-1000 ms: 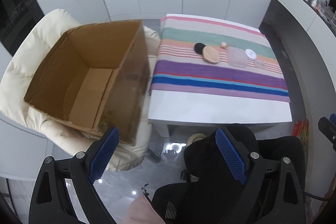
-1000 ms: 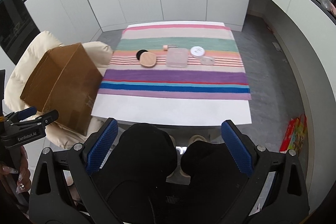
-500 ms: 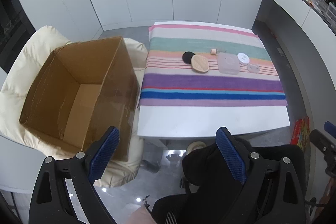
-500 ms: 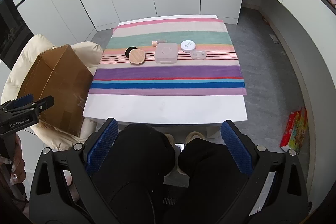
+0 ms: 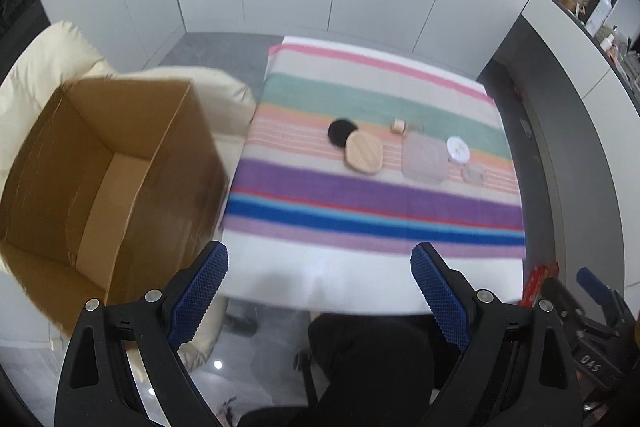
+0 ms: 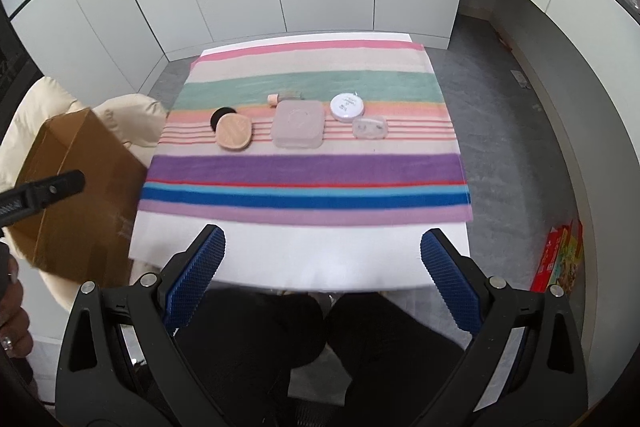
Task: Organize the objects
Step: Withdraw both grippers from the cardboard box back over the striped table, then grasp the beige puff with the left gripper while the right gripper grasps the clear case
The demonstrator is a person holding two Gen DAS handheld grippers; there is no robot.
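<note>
Left gripper [image 5: 319, 289]: hanging at the bottom of the left view over the table's near edge, jaws standing wide, nothing between them.
Right gripper [image 6: 322, 277]: sitting at the bottom of the right view above the person's dark lap, jaws spread wide and gripping nothing.
Table [image 6: 304, 259]: lying just ahead of both grippers, a bare white strip showing before the striped cloth [image 6: 304, 171].
Box [image 5: 100, 183]: standing open and empty at centre left of the left view, resting on a cream chair [image 5: 36, 67] beside the table.
Objects: lining up in a left-to-right row across mid-cloth, well beyond both grippers: black disc [image 6: 219, 115], tan compact [image 6: 234, 132], square clear case [image 6: 297, 123], white jar [image 6: 347, 107], small clear case [image 6: 369, 127], small bottle [image 6: 280, 98] just behind.
Key relation: the row is running crosswise straight ahead; the tan compact appears nearer the left gripper and box, the white jar nearer the right.
</note>
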